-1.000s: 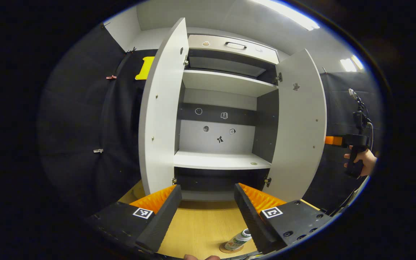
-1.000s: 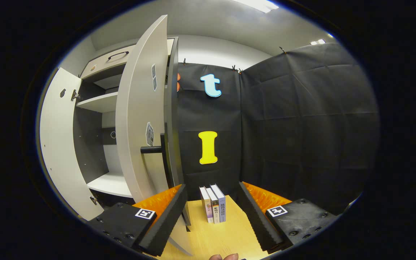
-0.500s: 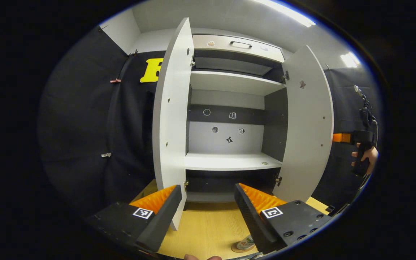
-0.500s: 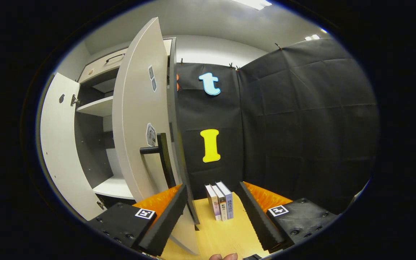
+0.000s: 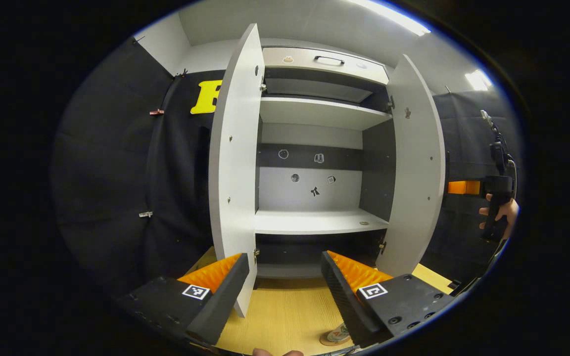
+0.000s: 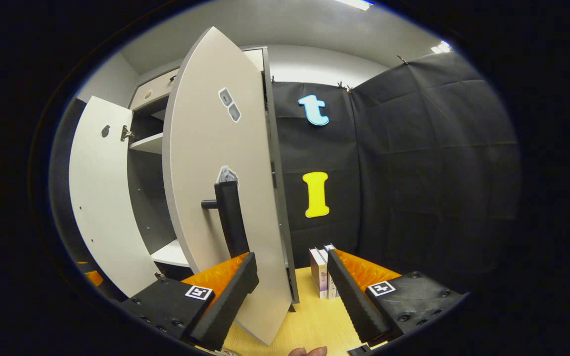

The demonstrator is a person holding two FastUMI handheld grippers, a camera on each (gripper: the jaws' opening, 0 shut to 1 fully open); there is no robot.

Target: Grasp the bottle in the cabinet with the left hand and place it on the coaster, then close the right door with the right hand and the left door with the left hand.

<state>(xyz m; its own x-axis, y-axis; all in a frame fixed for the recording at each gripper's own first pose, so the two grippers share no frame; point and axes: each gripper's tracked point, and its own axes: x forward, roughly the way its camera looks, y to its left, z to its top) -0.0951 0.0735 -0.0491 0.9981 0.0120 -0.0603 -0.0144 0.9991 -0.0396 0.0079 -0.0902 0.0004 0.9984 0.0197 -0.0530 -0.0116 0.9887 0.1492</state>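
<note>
Bottle [image 5: 335, 334]: on coaster [image 5: 325, 341] on surface [image 5: 285, 311], at 5 o'clock in left gripper view, mostly hidden by a finger.
Left tongs [image 5: 285, 287]: spread, empty, facing cabinet [image 5: 314, 222].
Right tongs [image 6: 292, 289]: spread, straddling right door [image 6: 225, 198] edge; touching, perhaps.
Left door [image 5: 233, 173]: ajar.
Books [image 6: 320, 272]: at 6 o'clock beyond.

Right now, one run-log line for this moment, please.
bottle: on coaster | right door: partly closed | right gripper: open at door's outer face | left door: open | left gripper: open, idle
</note>
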